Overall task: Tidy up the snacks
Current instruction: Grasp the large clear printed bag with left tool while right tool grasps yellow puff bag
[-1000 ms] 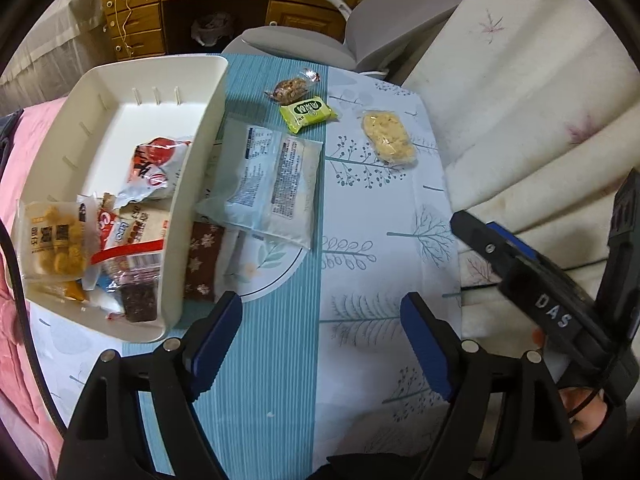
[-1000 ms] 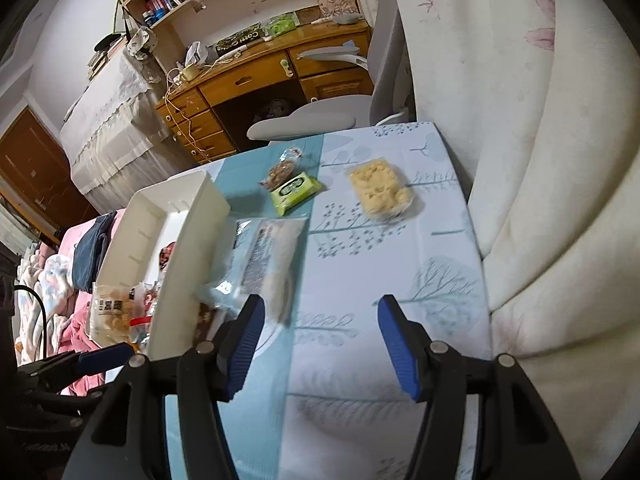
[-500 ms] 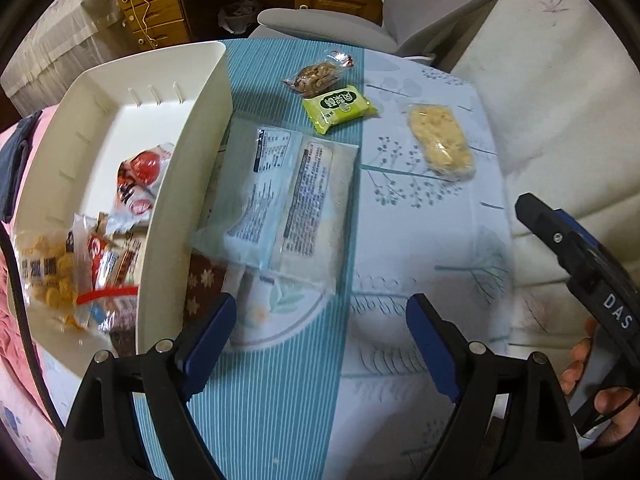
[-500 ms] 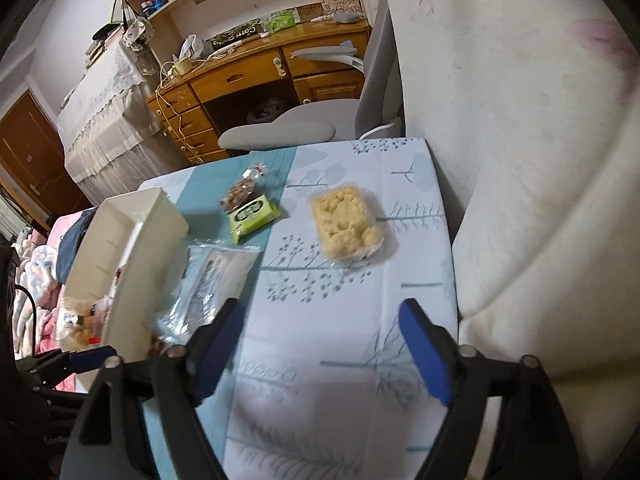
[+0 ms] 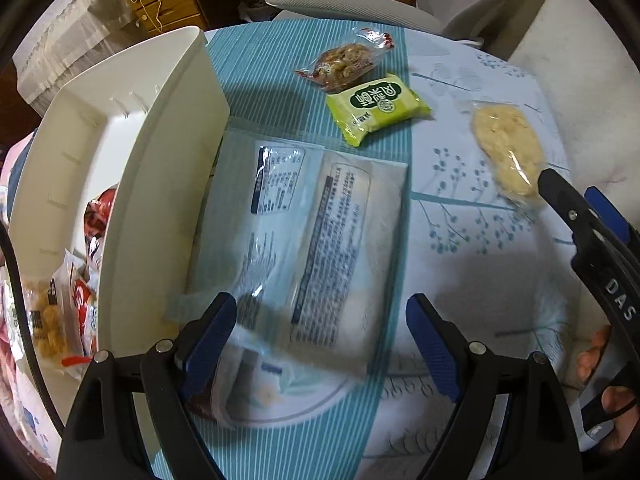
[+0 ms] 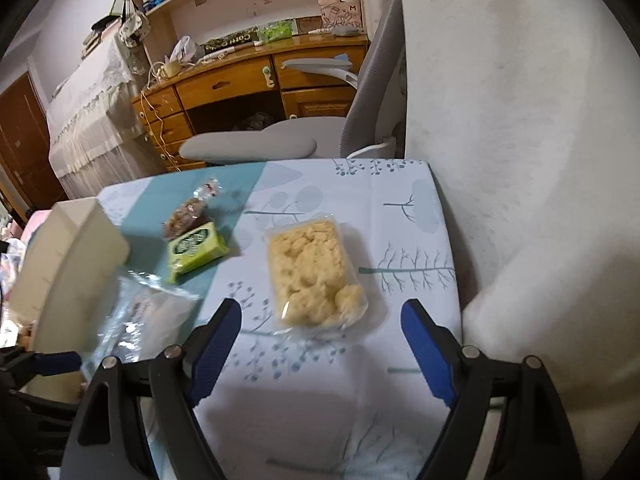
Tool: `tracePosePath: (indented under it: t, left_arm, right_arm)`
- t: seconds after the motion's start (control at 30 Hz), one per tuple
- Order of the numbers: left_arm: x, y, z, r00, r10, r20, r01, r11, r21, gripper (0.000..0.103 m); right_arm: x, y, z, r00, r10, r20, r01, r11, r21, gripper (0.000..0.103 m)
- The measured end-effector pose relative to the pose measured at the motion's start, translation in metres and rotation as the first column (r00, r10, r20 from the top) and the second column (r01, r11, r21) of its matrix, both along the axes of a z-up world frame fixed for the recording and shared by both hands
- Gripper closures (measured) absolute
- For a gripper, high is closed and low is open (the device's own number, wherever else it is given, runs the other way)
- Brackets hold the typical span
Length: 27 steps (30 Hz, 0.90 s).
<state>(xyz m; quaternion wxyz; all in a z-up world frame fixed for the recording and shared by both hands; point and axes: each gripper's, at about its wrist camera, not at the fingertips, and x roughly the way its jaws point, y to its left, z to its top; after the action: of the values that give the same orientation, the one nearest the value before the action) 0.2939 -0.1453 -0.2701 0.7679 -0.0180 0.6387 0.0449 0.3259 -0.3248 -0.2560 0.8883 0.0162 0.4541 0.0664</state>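
Note:
My left gripper point(image 5: 320, 308) stands open, pointing steeply down, low over the near end of a large clear packet point(image 5: 304, 240) with printed labels. That packet lies flat against the white bin point(image 5: 160, 184), which holds several wrapped snacks point(image 5: 80, 300). Beyond it lie a green packet point(image 5: 378, 108) and a brown nut snack point(image 5: 344, 64). My right gripper point(image 6: 322, 312) is open, its jaws straddling the near end of a clear-wrapped yellow puffed snack point(image 6: 314, 272) without touching it. The green packet point(image 6: 196, 248) and the bin point(image 6: 76, 256) sit to its left.
The patterned tablecloth point(image 6: 400, 208) ends at a white cushion point(image 6: 540, 160) on the right. A grey office chair point(image 6: 280, 140) and a wooden desk point(image 6: 240, 80) stand behind the table. A hand point(image 5: 600, 360) holds the right gripper at the left wrist view's right edge.
Both grippers came forward and down toward the table. The left one now hangs over the clear packet, the right one closes in on the yellow snack. The right jaws widened early on.

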Motion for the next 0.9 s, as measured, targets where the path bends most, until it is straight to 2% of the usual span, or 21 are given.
tracePosePath:
  t: [0.33,0.6,0.9]
  left_arm:
    - [0.021,-0.002,-0.025,0.999,0.001,-0.039,0.002,0.997,0.071,0.017]
    - [0.04,-0.005,-0.041,0.997,-0.017,-0.076,0.026,0.993,0.118,0.004]
    - [0.051,0.011,-0.05,0.998,-0.001,-0.059,0.005,0.998,0.07,0.0]
  right_arm:
    - [0.018,0.014,-0.03,1.0,0.025,0.015,-0.023,0.996,-0.081,0.02]
    - [0.025,0.018,-0.047,1.0,0.021,-0.017,-0.022,0.998,-0.064,0.02]
    - [0.023,0.026,-0.05,0.998,0.053,0.019,-0.051,0.994,-0.099,0.02]
